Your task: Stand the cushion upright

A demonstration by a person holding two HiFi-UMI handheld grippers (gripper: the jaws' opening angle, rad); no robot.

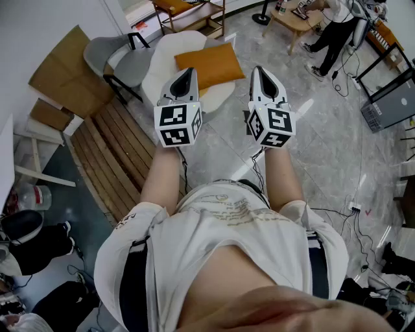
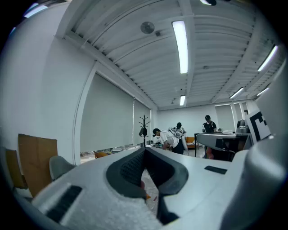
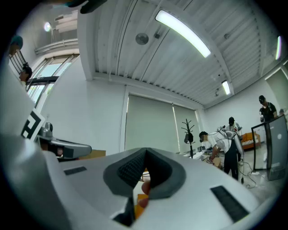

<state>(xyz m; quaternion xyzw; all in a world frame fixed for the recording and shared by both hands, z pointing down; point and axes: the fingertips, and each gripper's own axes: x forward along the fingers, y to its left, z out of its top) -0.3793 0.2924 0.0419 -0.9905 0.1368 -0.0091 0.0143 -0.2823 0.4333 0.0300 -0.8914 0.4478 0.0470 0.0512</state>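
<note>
An orange cushion (image 1: 209,65) lies flat on the seat of a white round chair (image 1: 165,61) ahead of me in the head view. My left gripper (image 1: 186,71) and right gripper (image 1: 260,70) are held level side by side above the floor, short of the chair, both shut with nothing between the jaws. The left gripper's tip overlaps the cushion's near left edge in the picture; touching cannot be told. Through the slit below the right gripper's shut jaws (image 3: 145,173) a sliver of orange shows. The left gripper (image 2: 145,170) view looks across the room, not at the cushion.
A grey chair (image 1: 113,58) and cardboard sheets (image 1: 61,74) stand left of the white chair, with a wooden slatted panel (image 1: 113,155) on the floor. A low wooden table (image 1: 292,19), a person (image 1: 334,32) and cables lie at the right. A coat stand (image 2: 144,128) and people are far off.
</note>
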